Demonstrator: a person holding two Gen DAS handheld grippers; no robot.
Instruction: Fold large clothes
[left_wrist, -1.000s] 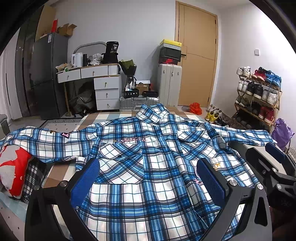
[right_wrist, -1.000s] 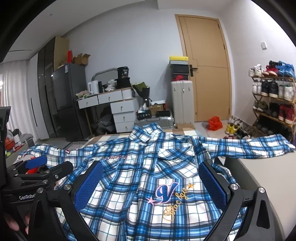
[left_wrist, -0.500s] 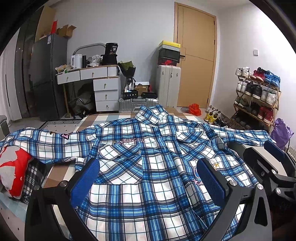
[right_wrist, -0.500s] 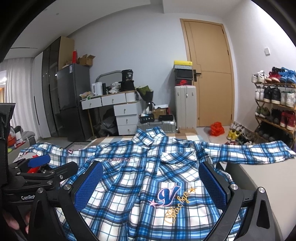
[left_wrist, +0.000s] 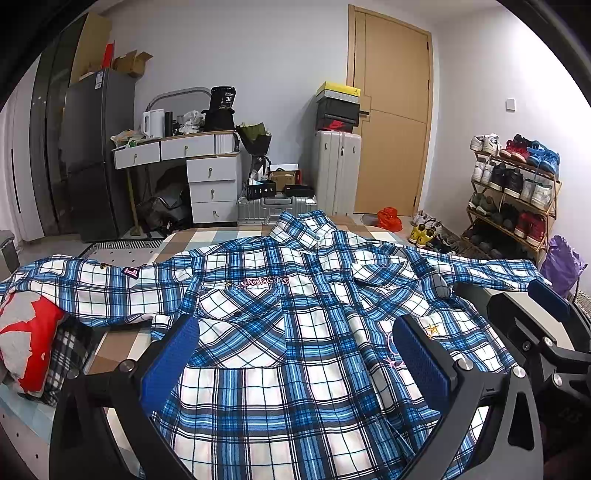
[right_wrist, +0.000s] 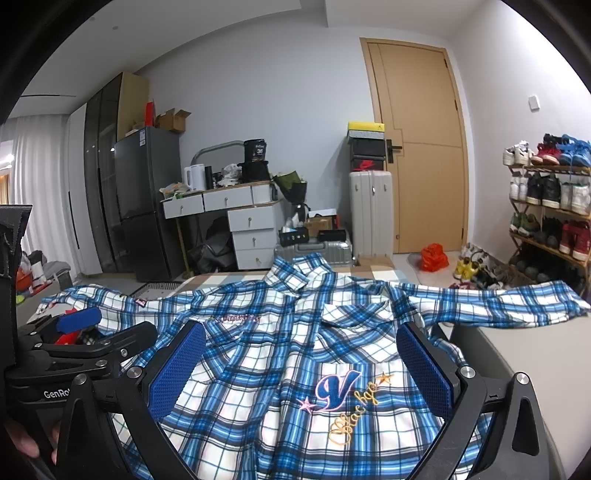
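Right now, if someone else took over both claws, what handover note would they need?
Left claw: open, empty, above the shirt's lower front.
Right claw: open, empty, above the embroidered chest patch.
Plaid shirt: spread face up on the bed, collar toward the door, both sleeves stretched outward; the left sleeve lies over a red and grey pillow.
Done: shirt laid out.
Left: every fold.

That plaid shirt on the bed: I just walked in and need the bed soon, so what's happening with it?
A person holds a claw in each hand over the blue plaid shirt, which lies spread flat, front up, sleeves out to both sides. The left claw and the right claw are both open above the lower part of the shirt, gripping nothing. No fold shows yet, so the folding has not started.
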